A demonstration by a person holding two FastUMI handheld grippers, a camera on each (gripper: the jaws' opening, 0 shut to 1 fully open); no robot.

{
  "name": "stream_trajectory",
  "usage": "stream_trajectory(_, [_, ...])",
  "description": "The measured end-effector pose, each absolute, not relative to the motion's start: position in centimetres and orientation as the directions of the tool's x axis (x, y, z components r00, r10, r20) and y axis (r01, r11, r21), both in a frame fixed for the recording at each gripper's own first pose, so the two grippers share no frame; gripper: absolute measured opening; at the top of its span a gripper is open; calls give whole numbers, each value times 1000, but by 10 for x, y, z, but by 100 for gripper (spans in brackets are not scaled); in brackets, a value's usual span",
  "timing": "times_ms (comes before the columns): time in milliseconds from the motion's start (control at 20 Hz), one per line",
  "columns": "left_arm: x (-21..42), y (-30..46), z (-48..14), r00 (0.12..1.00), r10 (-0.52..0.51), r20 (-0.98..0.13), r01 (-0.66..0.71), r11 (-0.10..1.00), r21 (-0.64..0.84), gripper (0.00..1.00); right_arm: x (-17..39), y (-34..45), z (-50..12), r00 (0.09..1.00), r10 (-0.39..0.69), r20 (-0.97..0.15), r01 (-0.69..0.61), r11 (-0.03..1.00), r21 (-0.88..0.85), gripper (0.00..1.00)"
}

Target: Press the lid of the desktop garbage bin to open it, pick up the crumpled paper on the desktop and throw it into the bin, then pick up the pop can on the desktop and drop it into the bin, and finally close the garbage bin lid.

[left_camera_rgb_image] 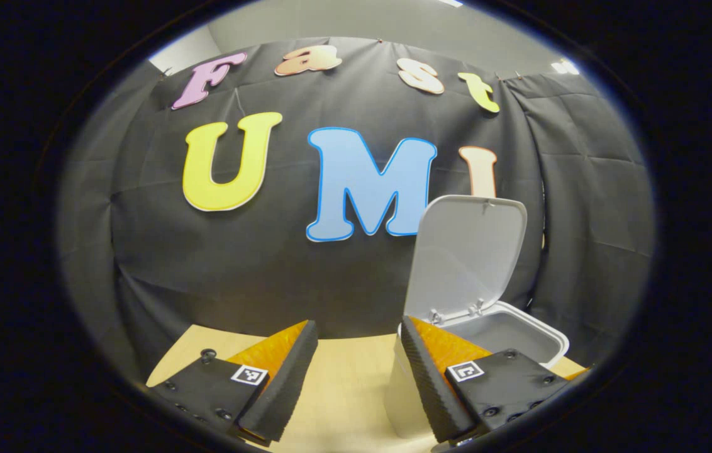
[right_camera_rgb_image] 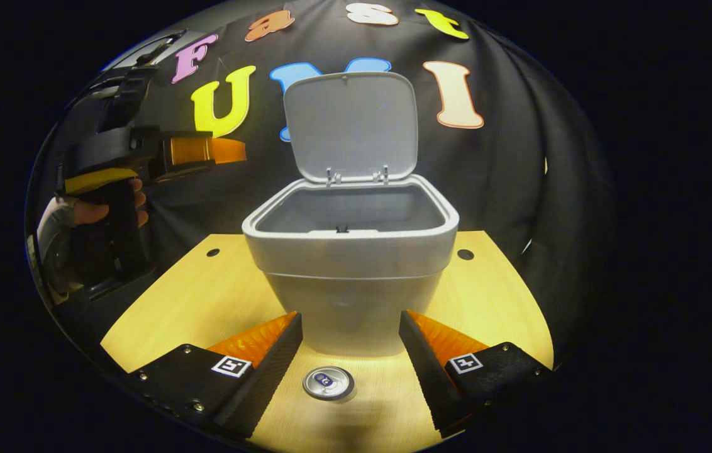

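Bin: a grey bin [right_camera_rgb_image: 353, 264] is seen at the centre of the right gripper view, standing on a wooden table [right_camera_rgb_image: 205, 296]; in the left gripper view it sits at the lower right, partly hidden behind the right-hand finger.
Lid: the lid [right_camera_rgb_image: 351, 126] is raised upright on its hinges at the back rim.
Bin contents: only grey inner walls are seen; the bottom is hidden by the front rim, so what lies inside cannot be told.
Can: a pop can [right_camera_rgb_image: 328, 383] stands upright on the table at the bottom centre of the right gripper view, just in front of the bin.
Right gripper: the right gripper [right_camera_rgb_image: 351, 368] is spread wide, nothing held; the can lies between the fingers, untouched.
Left gripper: the left gripper [left_camera_rgb_image: 359, 377] is spread wide, nothing held; it is also seen at the upper left of the right gripper view, held by a hand [right_camera_rgb_image: 101, 211] well above the table.
Table holes: two small dark holes [right_camera_rgb_image: 465, 254] are seen beside the bin.
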State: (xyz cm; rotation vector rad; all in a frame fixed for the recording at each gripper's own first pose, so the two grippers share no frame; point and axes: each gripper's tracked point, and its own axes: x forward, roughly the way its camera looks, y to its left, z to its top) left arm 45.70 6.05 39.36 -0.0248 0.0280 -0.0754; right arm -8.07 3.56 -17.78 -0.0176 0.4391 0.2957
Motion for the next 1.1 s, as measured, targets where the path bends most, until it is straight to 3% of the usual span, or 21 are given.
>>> stream_trajectory(500, [445,86,384,998,-31,-55,29,999,-35,90,-102,49,-261,728,319,-606,-355,933,64,99])
stream_trajectory(950, [442,90,377,997,-18,-71,15,999,-40,90,-107,52,-298,663,309,-681,-400,916,27,99])
stream_trajectory(1050, [441,90,375,997,-18,-76,15,999,-39,90,-105,52,-302,655,305,-691,-403,915,21,95])
stream_trajectory(1100, [442,89,374,997,-19,-79,16,999,-40,90,-107,52,-303,650,306,-696,-406,914,22,88])
